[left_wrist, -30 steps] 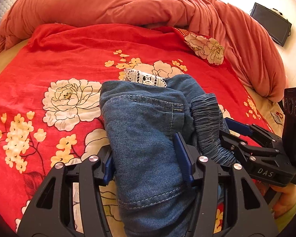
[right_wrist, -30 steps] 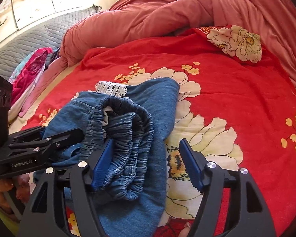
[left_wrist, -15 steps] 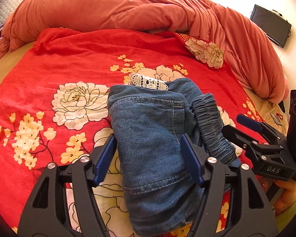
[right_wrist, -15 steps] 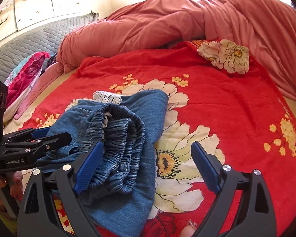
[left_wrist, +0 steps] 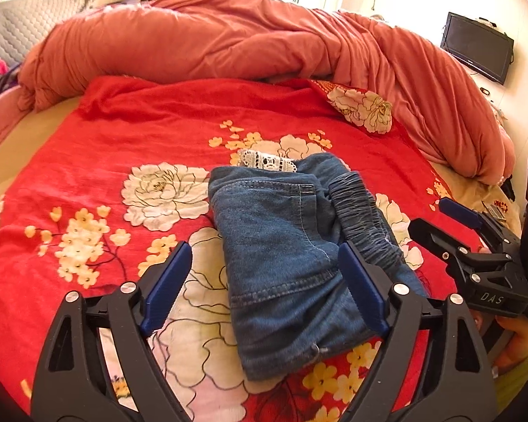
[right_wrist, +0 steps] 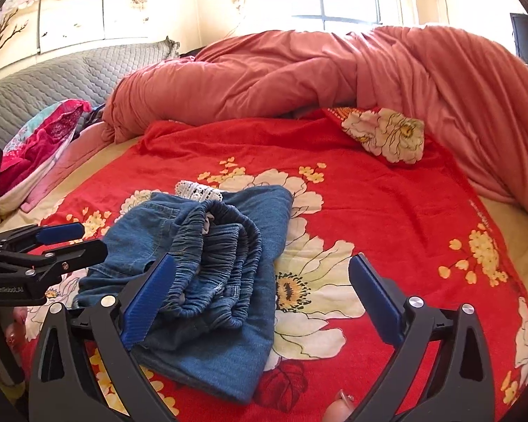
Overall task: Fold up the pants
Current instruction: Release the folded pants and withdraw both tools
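So over on the far left there's a grey quilted headboard (right_wrist: 52, 81) with a diamond-stitch pattern, and a crumpled pink patterned cloth (right_wrist: 42, 140) bunched up below it. The bed is covered by a bright red bedspread with big cream peonies and little yellow blossoms (left_wrist: 123, 133), smooth and mostly flat. The left gripper (left_wrist: 264, 288), black plastic with ribbed blue pads, has just been opening its jaws and they're spread wide now, hanging over the near end of the pants with nothing pinched. The folded blue denim pants (left_wrist: 278, 246) sit in the middle of the bedspread as a chunky rectangular bundle, soft faded denim with pale topstitching, a strip of white lace trim (left_wrist: 267, 161) peeking out at the far end and the gathered, ruched elastic waistband (right_wrist: 221, 246) stacked in ripples on the right side. The right gripper (right_wrist: 264, 295) has also just been opening; its jaws stand wide apart, one pad by the waistband, the other over bare bedspread, gripping nothing. A puffy, wrinkled terracotta duvet (left_wrist: 228, 42) is heaped along the back and curls down the right side, with a flat black screen (left_wrist: 475, 45) on the wall at far right.
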Tool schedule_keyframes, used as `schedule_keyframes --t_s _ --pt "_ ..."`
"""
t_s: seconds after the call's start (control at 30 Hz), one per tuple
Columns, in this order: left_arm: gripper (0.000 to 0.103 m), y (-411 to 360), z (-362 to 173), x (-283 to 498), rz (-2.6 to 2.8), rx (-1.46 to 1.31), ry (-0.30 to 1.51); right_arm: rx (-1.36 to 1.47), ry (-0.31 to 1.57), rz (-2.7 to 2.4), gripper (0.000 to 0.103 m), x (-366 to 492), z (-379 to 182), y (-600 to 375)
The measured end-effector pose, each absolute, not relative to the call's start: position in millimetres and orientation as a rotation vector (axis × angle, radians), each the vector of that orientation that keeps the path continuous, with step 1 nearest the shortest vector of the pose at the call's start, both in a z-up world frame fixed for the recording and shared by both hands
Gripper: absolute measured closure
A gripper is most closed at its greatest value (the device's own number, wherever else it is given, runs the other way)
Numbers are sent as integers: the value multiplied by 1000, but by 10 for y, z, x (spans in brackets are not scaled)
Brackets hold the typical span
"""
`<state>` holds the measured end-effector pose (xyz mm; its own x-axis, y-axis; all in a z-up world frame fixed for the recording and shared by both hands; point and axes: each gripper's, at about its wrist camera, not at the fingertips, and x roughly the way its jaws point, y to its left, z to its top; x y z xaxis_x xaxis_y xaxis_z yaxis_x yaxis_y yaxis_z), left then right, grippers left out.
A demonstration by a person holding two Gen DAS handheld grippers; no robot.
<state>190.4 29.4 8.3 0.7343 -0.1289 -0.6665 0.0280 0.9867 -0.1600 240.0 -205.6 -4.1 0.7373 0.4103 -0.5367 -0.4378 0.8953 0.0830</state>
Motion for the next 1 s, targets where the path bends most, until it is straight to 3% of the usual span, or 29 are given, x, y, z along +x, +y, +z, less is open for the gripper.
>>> schedule_keyframes --t_s 0.43,1.0 --pt "11 124 170 1420 -53 -104 668 -74 470 437 5 1887 113 -2136" --pt "10 163 222 924 -12 -133 630 -27 423 418 5 1417 152 -2287"
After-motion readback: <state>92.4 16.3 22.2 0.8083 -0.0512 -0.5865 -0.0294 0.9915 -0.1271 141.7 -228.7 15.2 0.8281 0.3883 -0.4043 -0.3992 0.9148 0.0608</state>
